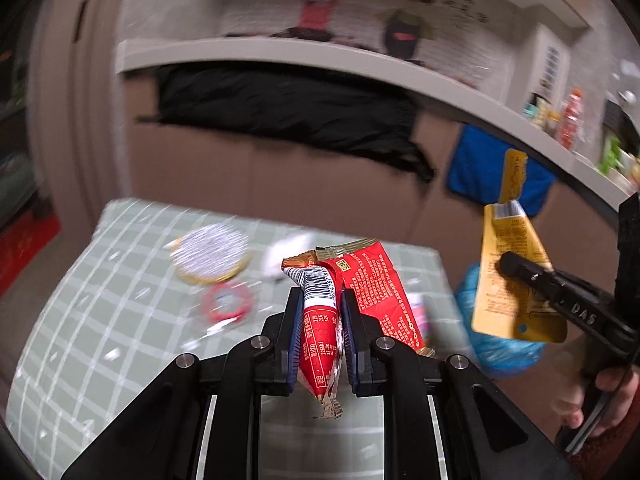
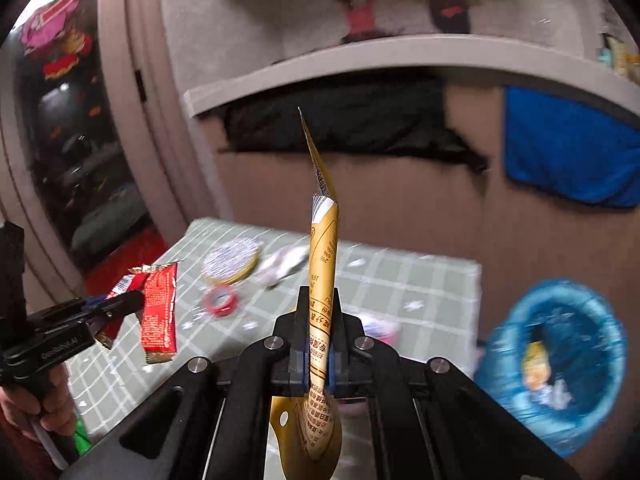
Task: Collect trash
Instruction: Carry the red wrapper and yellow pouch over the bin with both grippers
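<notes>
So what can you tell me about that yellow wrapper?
The yellow wrapper is a flat, shiny golden packet with red print, a barcode near its torn-open top and a small hang hole at the bottom. It looks empty and creased. The right gripper pinches its middle, holding it upright in the air above the table.

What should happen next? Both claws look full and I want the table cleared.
Probably carry the right claw, shut on the yellow wrapper, over the blue-lined bin beside the table and release; the left claw holds the red wrapper and can follow.
</notes>
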